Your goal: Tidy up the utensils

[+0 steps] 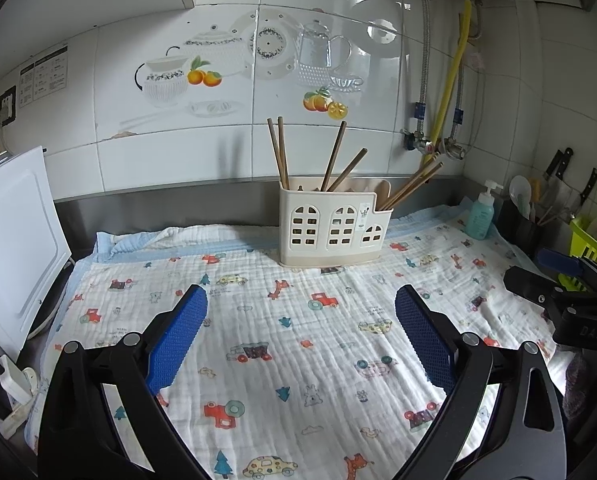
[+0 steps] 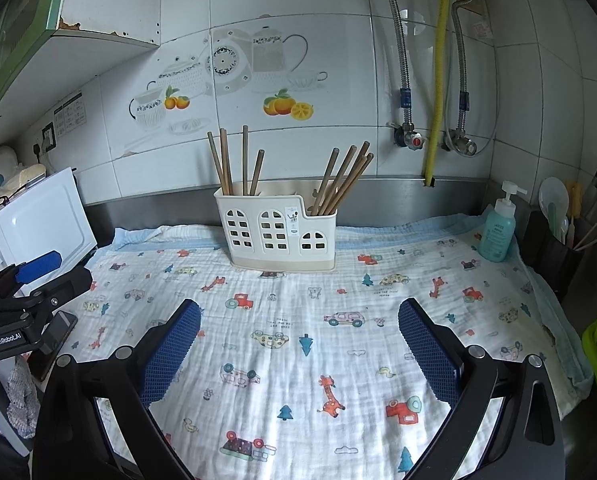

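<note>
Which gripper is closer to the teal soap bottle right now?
Right. The right gripper hovers open, the soap bottle ahead to its right. The left gripper sits farther left, also open.

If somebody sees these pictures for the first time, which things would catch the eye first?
Probably the cream utensil holder with little window cut-outs, standing at the back of the counter with brown chopsticks sticking out. Next, the cloth with cartoon cars beneath it, and the open left gripper and right gripper over it.

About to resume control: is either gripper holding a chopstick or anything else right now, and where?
Nothing is held. The left gripper and right gripper are both open and empty above the cloth; the chopsticks stand in the holder.
</note>
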Action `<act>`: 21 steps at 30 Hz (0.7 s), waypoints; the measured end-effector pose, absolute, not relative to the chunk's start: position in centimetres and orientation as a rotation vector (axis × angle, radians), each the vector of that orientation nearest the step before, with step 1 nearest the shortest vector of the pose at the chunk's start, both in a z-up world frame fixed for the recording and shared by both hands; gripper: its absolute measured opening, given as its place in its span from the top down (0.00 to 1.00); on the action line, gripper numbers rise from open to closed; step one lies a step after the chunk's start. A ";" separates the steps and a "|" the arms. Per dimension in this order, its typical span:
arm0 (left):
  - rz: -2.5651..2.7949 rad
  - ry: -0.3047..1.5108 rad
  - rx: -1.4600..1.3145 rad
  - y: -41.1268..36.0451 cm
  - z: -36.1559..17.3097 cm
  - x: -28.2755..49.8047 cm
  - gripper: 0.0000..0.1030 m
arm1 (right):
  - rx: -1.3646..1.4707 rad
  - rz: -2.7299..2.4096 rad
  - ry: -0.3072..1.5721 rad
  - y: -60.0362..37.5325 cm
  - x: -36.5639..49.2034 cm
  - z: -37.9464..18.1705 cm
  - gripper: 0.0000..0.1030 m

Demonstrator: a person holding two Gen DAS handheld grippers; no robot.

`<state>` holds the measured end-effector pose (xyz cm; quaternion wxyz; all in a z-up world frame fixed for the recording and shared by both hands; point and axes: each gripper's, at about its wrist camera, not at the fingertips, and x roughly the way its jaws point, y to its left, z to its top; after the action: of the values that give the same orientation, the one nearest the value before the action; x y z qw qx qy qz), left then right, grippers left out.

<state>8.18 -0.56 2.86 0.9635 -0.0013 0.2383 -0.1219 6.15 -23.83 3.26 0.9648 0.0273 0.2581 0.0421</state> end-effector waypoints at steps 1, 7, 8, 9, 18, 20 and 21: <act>-0.247 0.483 -0.002 -0.6 2.8 8.2 0.09 | 0.055 0.085 0.523 -23.8 6.2 3.2 0.07; -0.251 0.483 -0.003 -0.7 2.7 8.2 0.09 | 0.056 0.085 0.524 -23.8 6.2 3.2 0.07; -0.252 0.484 -0.003 -0.7 2.7 8.2 0.09 | 0.056 0.085 0.524 -23.8 6.2 3.2 0.07; -0.254 0.484 -0.003 -0.7 2.7 8.2 0.09 | 0.056 0.085 0.524 -23.8 6.2 3.2 0.07; -0.261 0.477 -0.002 -0.8 2.7 8.2 0.09 | 0.055 0.085 0.525 -23.8 6.2 3.1 0.07; -0.255 0.470 0.000 -0.8 2.7 8.1 0.09 | 0.055 0.087 0.526 -23.8 6.3 3.1 0.07; -0.253 0.470 -0.001 -0.7 2.7 8.2 0.09 | 0.055 0.086 0.526 -23.8 6.3 3.1 0.07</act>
<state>8.16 -0.74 2.69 0.9646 -0.0005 0.2324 -0.1249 6.27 -23.80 3.12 0.9643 0.0272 0.2599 0.0423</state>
